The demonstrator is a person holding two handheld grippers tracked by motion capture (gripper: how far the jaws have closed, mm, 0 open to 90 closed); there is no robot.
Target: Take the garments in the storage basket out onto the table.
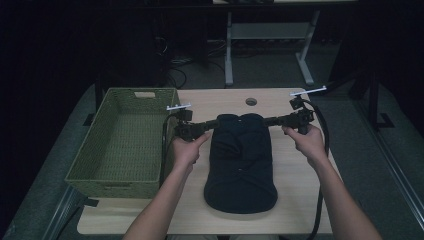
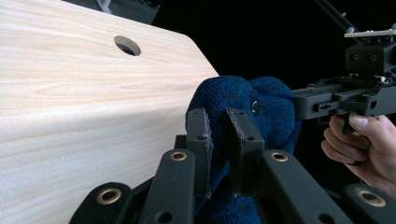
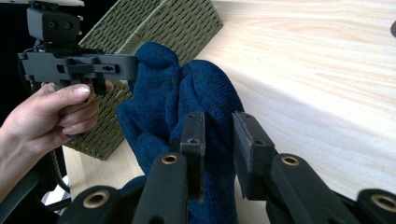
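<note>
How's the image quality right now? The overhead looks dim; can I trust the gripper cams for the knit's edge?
High view: dim, the dark blue knit garment reads almost black, folds hard to see. Left gripper view: bright, the table near glare, the knit sharp at the left gripper, black behind. Right gripper view: well lit, knit texture clear at the right gripper, the green basket slightly soft.

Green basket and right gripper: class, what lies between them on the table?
The left gripper and the dark blue knitted garment, seen in the high view.

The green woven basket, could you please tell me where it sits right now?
In the high view the green woven basket stands on the table's left side, beside the dark blue knitted garment and close to the left tool.
</note>
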